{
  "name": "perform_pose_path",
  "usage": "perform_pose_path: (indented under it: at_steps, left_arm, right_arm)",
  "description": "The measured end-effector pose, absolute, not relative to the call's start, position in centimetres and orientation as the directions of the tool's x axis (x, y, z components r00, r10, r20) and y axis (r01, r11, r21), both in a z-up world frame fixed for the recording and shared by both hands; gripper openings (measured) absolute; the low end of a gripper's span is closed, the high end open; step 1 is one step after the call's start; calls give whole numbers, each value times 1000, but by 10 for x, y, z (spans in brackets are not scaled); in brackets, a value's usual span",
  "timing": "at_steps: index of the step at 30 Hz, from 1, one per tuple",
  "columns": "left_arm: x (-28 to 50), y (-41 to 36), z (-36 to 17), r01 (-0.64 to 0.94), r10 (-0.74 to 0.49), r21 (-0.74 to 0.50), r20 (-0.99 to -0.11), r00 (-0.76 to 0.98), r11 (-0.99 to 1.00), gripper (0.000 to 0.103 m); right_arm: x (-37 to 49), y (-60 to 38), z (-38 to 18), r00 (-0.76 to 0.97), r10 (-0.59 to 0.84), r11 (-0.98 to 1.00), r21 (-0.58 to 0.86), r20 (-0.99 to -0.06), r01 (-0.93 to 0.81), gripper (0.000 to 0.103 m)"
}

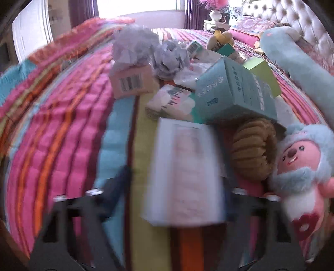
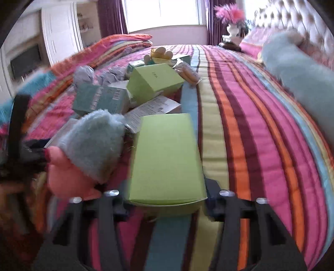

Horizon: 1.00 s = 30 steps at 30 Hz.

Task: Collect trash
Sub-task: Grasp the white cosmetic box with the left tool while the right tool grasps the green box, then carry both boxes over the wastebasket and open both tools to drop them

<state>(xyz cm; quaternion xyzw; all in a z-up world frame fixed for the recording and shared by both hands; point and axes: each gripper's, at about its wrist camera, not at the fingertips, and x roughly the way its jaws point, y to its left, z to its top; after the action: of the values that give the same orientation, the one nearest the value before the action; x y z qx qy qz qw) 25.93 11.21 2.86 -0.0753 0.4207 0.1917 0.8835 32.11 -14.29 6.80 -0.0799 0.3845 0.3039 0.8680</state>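
Observation:
A heap of trash lies on the striped bedspread (image 1: 62,129). In the left wrist view a white box (image 1: 185,173) sits between the fingers of my left gripper (image 1: 177,187); the left finger stands apart from it, so a grip is unclear. Behind it are a teal box (image 1: 233,91), a pink barcode box (image 1: 131,81) and crumpled grey paper (image 1: 133,43). In the right wrist view my right gripper (image 2: 167,196) is shut on a flat green box (image 2: 167,158). Another green box (image 2: 154,81), a teal box (image 2: 100,100) and a printed leaflet (image 2: 150,110) lie beyond.
A pink and blue plush toy (image 1: 300,166) and a brown plush (image 1: 252,150) lie right of the white box. A long pale blue plush (image 2: 300,77) lies near the tufted headboard (image 2: 292,18). A vase (image 2: 232,29) stands on the nightstand. A folded quilt (image 2: 127,41) lies at the far side.

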Motion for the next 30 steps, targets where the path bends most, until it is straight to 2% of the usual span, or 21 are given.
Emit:
perform_pose_path:
  at_steps: [7, 10, 13, 16, 18, 24, 26, 30]
  left_arm:
    - [218, 130, 50, -361, 168, -104, -746, 645, 927, 48]
    - [156, 116, 69, -248, 77, -145, -702, 708, 958, 48]
    - [95, 96, 69, -132, -26, -168, -703, 710, 977, 48]
    - [32, 69, 45, -33, -154, -225, -759, 633, 974, 49]
    - [1, 51, 7, -14, -218, -264, -823, 524, 964, 49]
    - [-11, 26, -118, -66, -213, -233, -950, 227, 970, 49]
    - [-6, 20, -147, -54, -188, -198, -970, 154, 979, 49]
    - [0, 17, -170, -49, -192, -197, -977, 95, 979, 50]
  right_arm:
    - [280, -184, 95, 569, 491, 833, 163, -660, -529, 47]
    - [233, -207, 107, 539, 543, 802, 207, -644, -560, 47]
    - [169, -221, 99, 463, 588, 762, 264, -663, -591, 47]
    - [111, -220, 67, 344, 598, 739, 332, -724, -586, 47]
    - [83, -212, 27, 234, 581, 740, 387, -779, -550, 47]
    - [55, -174, -85, 4, 433, 779, 372, -901, -505, 47]
    - [55, -166, -103, -49, 407, 778, 374, -912, -505, 47]
    - [58, -154, -116, -95, 382, 768, 373, -919, -520, 47]
